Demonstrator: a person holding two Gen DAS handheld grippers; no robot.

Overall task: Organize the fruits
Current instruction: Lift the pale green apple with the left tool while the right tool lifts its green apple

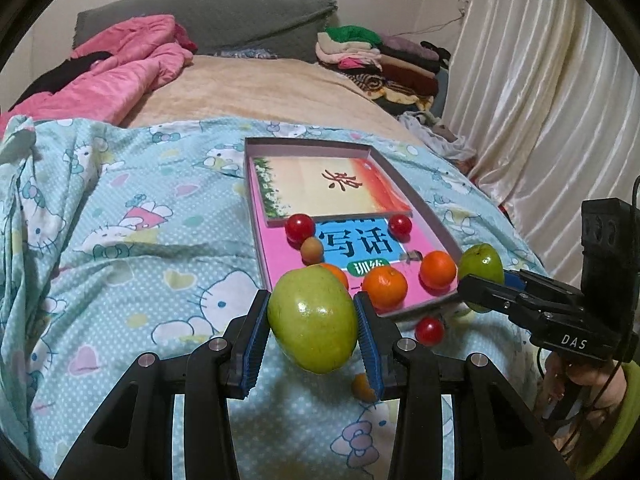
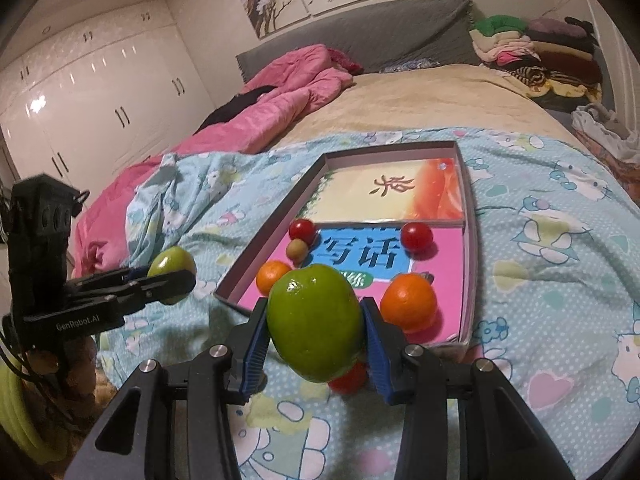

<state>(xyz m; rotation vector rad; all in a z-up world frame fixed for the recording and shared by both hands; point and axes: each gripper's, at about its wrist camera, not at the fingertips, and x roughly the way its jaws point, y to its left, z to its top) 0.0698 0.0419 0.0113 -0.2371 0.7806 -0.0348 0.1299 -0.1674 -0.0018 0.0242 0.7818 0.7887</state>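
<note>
Both claws clamped on green apples, left gripper (image 1: 312, 320) and right gripper (image 2: 316, 328); carry each forward over the tray (image 1: 256, 216) rim, release low among the oranges ahead.

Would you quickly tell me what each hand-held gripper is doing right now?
Left hand-held gripper: closed on a green apple.
Right hand-held gripper: closed on another green apple.
</note>
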